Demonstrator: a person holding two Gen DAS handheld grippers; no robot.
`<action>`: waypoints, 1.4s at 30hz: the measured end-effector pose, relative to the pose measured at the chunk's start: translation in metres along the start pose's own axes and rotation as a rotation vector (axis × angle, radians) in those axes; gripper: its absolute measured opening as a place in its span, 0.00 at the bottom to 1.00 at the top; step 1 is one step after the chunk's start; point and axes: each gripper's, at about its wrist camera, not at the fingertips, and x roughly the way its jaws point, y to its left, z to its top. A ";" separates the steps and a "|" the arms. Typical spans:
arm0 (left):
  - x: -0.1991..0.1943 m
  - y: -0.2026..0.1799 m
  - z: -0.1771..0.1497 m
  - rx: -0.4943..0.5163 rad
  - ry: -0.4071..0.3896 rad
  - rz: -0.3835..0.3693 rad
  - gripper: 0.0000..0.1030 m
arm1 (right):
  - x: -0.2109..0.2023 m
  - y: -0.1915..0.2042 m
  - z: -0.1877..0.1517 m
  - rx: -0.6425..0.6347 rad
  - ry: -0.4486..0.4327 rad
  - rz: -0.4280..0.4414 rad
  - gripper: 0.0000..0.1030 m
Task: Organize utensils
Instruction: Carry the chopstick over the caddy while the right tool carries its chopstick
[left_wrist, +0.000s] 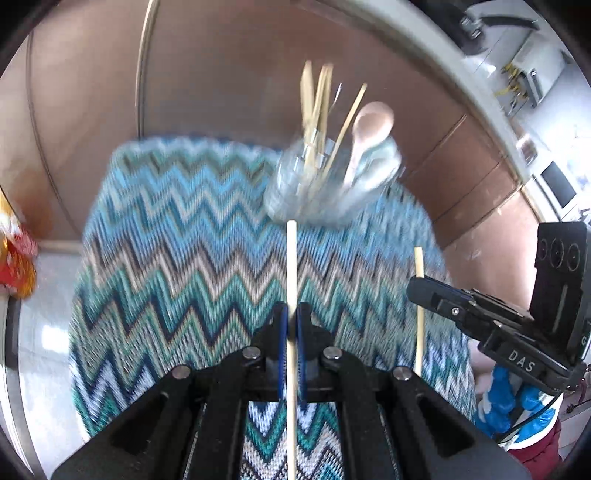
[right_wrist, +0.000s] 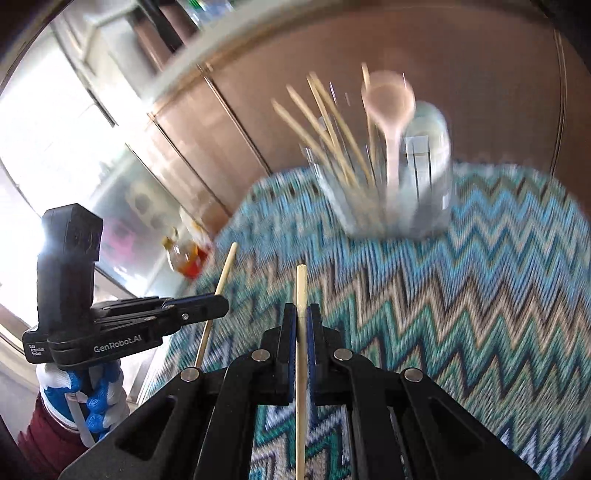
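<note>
Left tool (left_wrist: 291, 321) clamped tight on a pale chopstick (left_wrist: 291, 266); its long axis runs straight ahead along the fingers, tip toward the clear glass holder (left_wrist: 295, 192). Right tool (right_wrist: 301, 325) likewise closed on a second chopstick (right_wrist: 301, 291), long axis forward, tip toward the same holder. Both sticks are off the zigzag blue-green mat (left_wrist: 166, 229) that covers the worktop. The holder stands at the mat's far side, blurred, with more chopsticks (left_wrist: 317, 103) and a pale spoon (left_wrist: 371, 122) upright in it, bowl up. Writing: "DAS" on the right tool's body, "GenRobot.AI" on the left tool's. Blue-white gloved hand (right_wrist: 92, 391) under the left tool.
</note>
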 end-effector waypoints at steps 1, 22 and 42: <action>-0.008 -0.004 0.006 0.008 -0.036 -0.009 0.04 | -0.009 0.001 0.007 -0.011 -0.042 0.003 0.05; -0.028 -0.052 0.159 -0.014 -0.679 -0.045 0.04 | -0.044 -0.005 0.154 -0.169 -0.687 -0.070 0.05; 0.044 -0.041 0.144 0.002 -0.846 0.110 0.04 | 0.005 -0.026 0.141 -0.181 -0.712 -0.184 0.05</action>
